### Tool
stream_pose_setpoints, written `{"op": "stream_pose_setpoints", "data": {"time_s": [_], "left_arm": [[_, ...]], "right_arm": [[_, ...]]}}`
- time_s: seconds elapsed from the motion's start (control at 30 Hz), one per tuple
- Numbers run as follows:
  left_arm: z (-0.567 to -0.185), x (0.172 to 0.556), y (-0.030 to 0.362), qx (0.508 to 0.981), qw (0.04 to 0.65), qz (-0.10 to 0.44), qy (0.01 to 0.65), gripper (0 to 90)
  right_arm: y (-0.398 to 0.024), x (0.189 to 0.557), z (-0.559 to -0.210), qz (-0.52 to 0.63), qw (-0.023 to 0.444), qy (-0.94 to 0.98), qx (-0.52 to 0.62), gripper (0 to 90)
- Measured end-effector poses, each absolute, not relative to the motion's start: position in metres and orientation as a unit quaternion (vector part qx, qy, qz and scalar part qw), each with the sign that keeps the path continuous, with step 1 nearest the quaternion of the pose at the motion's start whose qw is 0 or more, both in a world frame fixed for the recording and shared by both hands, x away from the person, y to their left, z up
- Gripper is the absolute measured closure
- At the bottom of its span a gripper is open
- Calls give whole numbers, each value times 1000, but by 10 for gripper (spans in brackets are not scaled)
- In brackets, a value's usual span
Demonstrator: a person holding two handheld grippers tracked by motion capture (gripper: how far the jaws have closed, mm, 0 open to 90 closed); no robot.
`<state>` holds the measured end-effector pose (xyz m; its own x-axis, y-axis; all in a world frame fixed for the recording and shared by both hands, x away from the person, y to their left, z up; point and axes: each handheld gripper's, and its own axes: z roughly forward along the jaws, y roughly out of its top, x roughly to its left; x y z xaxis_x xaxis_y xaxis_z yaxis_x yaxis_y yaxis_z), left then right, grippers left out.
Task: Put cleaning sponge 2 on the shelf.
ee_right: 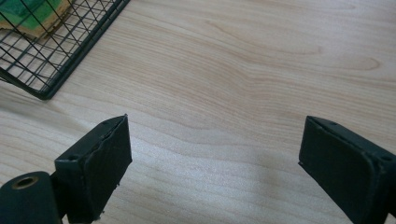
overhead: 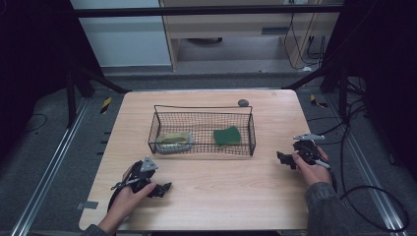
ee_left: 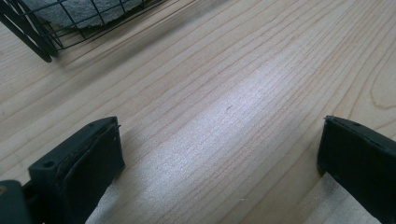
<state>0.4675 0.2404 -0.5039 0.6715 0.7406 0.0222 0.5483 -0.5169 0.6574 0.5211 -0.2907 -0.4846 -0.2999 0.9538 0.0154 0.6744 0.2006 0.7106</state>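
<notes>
High view, L to R: left gripper (overhead: 162,189) rests low on the wooden table (overhead: 221,191), near its front-left, jaws spread wide w/ nothing between them. Its own view confirms: bare wood between the jaws, basket corner at top left. The black wire basket (overhead: 252,129) sits mid-table, well apart from both tools. Inside at its left end is a grey-and-yellowish sponge (overhead: 173,140); toward the right end, a green scouring sponge (overhead: 227,135) lying flat. A small dark round object (overhead: 243,103) sits on the table just behind the basket's back rim; can't tell what it is. Right gripper (overhead: 282,158) is near the table's right edge, jaws also wide apart and empty; its view shows the basket corner and a bit of green sponge (ee_right: 25,11) at top left.

Risks, as I judge them: reaching in over the rim, a jaw could snag the mesh and drag or tip the light basket. Sponges are soft and flat, so a shallow pinch may slip off or grab wire instead. Trailing cables could catch the table edge.
</notes>
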Motion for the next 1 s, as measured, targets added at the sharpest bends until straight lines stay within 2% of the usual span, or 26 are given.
{"op": "stream_pose_setpoints", "data": {"time_s": [1.0], "left_arm": [[-504,468,240,857,318,152,375,0]], "right_arm": [[-284,524,-505,317,223,732,561,90]]}}
